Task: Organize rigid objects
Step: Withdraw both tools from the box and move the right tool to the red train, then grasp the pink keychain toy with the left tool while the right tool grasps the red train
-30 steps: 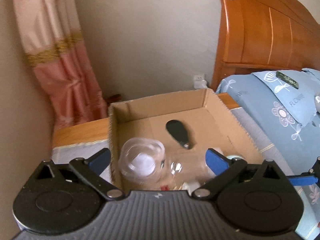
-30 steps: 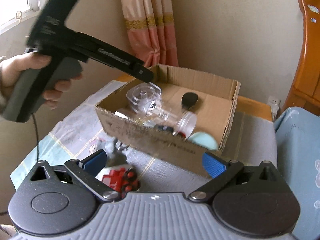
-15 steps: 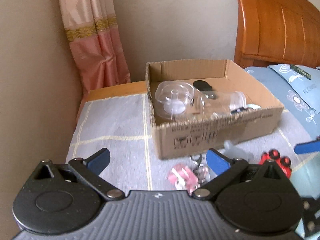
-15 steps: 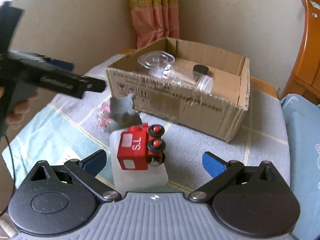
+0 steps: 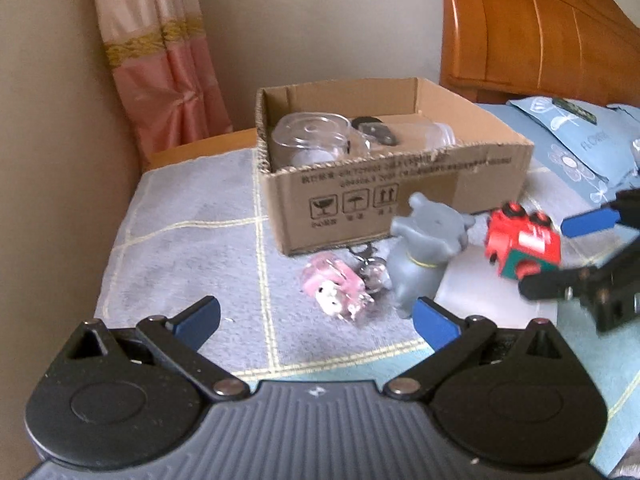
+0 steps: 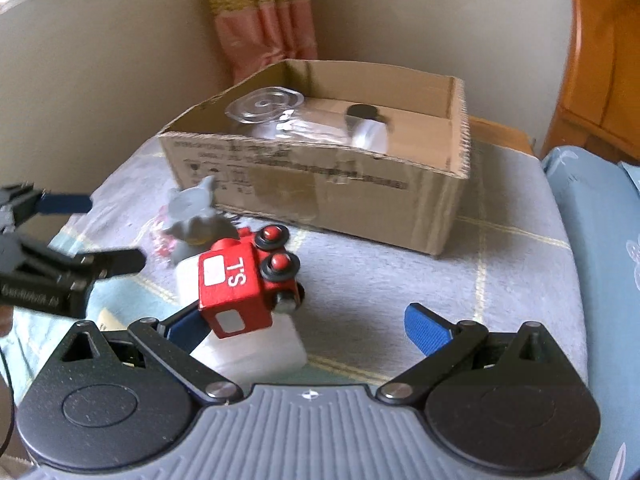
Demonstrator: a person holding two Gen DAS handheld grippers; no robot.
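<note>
Cardboard box (image 5: 384,200) sits far on the cloth-covered counter (image 5: 192,240), clear containers (image 5: 308,144) inside. Nearer lie a white block (image 6: 248,344) carrying a red toy train (image 6: 244,284), a grey figurine (image 5: 424,252) and a pink keychain (image 5: 336,288). Left tool (image 5: 316,320) and right tool (image 6: 308,324) both gape apart, empty.

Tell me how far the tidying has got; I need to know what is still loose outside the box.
Done: clear jars and a black item lie in the cardboard box. In hand: nothing; the left gripper and right gripper are both open. Left: the red toy train on a white container, the grey figurine and the pink keychain.
</note>
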